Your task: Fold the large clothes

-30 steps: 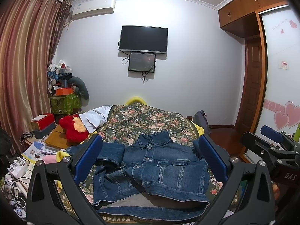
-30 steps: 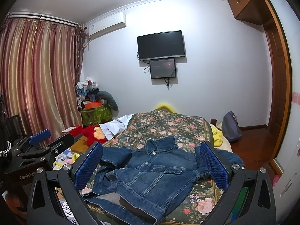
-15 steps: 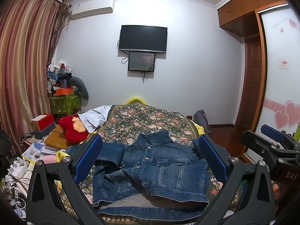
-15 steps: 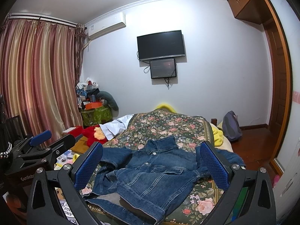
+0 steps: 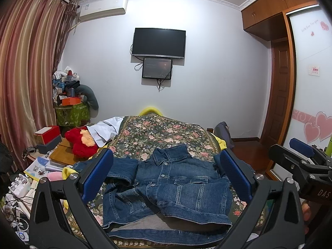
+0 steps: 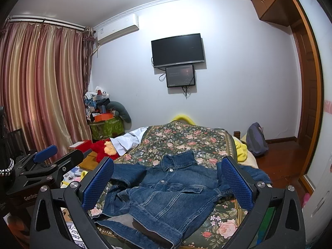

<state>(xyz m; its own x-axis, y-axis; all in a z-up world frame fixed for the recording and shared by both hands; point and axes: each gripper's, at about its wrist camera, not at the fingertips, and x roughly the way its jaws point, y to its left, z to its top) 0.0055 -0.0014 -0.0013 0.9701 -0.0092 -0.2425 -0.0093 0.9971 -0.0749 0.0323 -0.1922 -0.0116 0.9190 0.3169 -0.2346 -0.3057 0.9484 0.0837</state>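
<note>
Denim jacket [image 5: 166, 186] lies ahead on the bed [image 5: 166, 132], collar away; both wide-open tools, left [image 5: 166, 176] and right [image 6: 167, 178], hang seemingly equally near.

White letters "DAS" are showing on the black body of the right gripper [image 5: 299, 155], "GenRob" is showing on the left gripper [image 6: 60, 155], and "JUNIO", upside down, is showing on a printed paper [image 6: 74, 233] below.
</note>
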